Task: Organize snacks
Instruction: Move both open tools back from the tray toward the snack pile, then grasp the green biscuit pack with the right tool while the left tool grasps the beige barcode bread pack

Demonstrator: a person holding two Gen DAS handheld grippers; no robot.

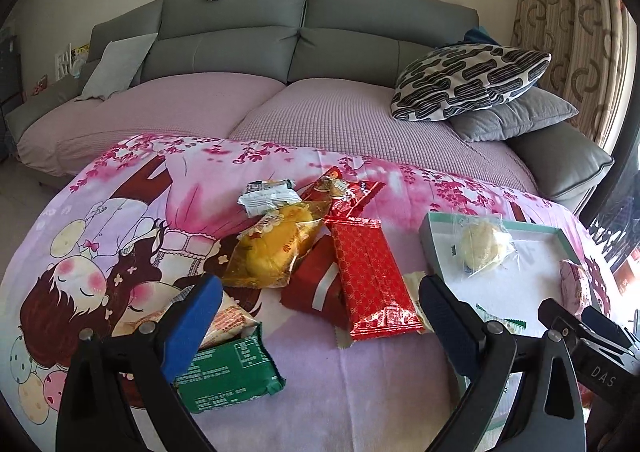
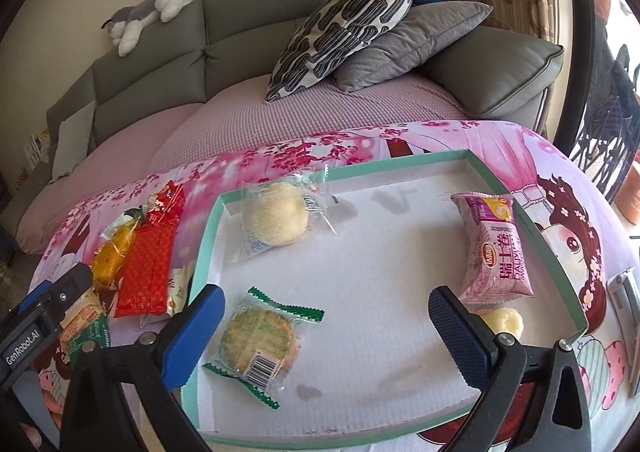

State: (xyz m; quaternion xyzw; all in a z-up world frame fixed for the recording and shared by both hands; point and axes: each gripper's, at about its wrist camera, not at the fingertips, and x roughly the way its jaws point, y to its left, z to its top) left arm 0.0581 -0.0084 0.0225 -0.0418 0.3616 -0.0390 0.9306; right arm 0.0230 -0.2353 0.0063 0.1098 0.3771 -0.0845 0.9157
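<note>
Mid-sort: your left gripper point(image 1: 320, 292) hung spread wide, empty, over snack pile point(image 1: 320, 248) on cloth; right gripper point(image 2: 326, 316) likewise agape above tray point(image 2: 204, 252) — round biscuit point(image 2: 260, 344) already inside. Next, likely: close left on red packet point(image 1: 372, 280), carry to tray.

"GenRobot.AI" is printed in white on the black body of the left gripper point(image 2: 38, 326), seen at the near left of the right wrist view, while "DAS" marks the right gripper point(image 1: 600, 352) at the near right of the left wrist view. The pink snack packet point(image 2: 498, 248) in the tray's right side bears large Chinese characters and a partly legible "DALI".
</note>
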